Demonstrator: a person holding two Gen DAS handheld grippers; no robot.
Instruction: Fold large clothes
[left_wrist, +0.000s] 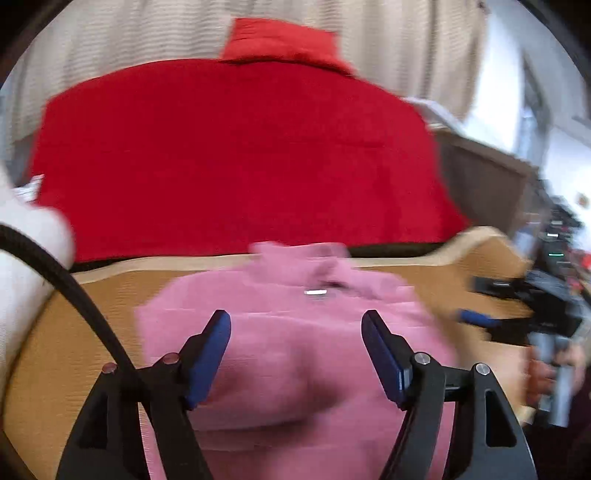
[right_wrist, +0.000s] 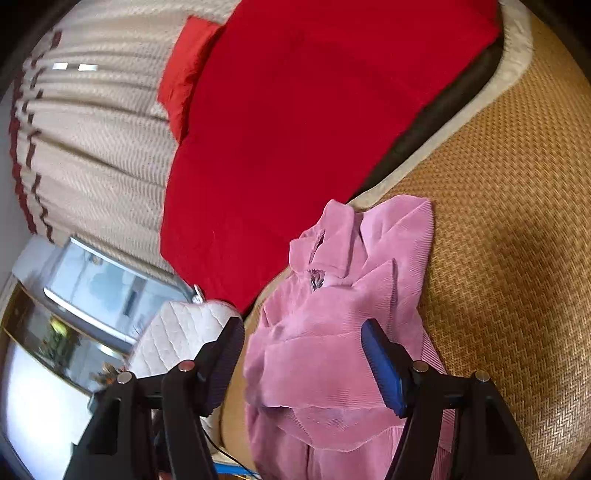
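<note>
A pink corduroy garment (left_wrist: 291, 332) with a zipper lies partly folded on a woven straw mat (left_wrist: 110, 295). My left gripper (left_wrist: 295, 321) is open just above it, empty. In the right wrist view the same pink garment (right_wrist: 332, 332) lies bunched, its collar and zipper pull toward the far end. My right gripper (right_wrist: 303, 328) is open above its near part, holding nothing. The right gripper also shows blurred in the left wrist view (left_wrist: 476, 302) at the garment's right edge.
A big red blanket (left_wrist: 236, 155) and a red pillow (left_wrist: 284, 40) lie beyond the mat (right_wrist: 498, 221). A beige curtain (right_wrist: 92, 147) hangs behind. A white quilted cushion (right_wrist: 177, 332) and a mirrored cabinet (right_wrist: 74, 314) are at the left of the right wrist view.
</note>
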